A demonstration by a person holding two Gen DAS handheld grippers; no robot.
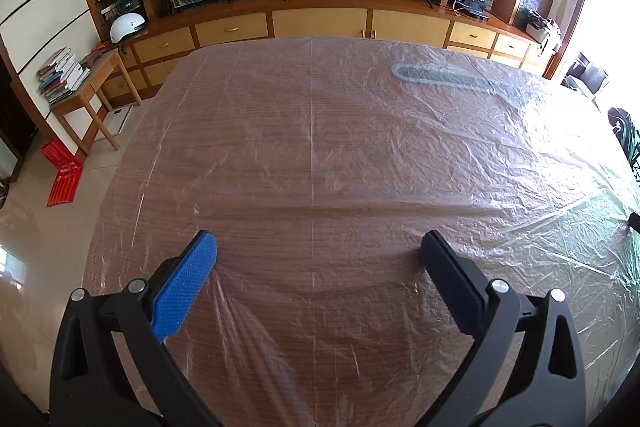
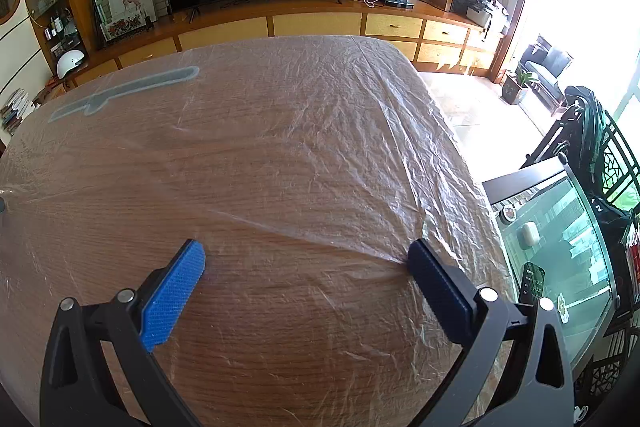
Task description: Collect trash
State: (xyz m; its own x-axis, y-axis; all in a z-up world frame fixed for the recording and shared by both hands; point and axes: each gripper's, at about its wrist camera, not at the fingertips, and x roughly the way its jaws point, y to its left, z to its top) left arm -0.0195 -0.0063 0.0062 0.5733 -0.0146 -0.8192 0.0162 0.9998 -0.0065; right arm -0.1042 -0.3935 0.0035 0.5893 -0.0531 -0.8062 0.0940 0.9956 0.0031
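Both my jaws stand wide and empty, pressed low on the thin plastic sheet (image 1: 320, 131) that covers the whole wooden desk (image 1: 312, 379). I take that sheet to be the trash, since nothing else loose lies here. My left gripper (image 1: 318, 247) and right gripper (image 2: 306, 253) each pull creases into the film, so it could tear or slip free if I close on too little. It may also catch on the grey strip (image 1: 440, 77) beneath it. Only the right view shows the glass tank (image 2: 560, 239) just beside the desk's edge.
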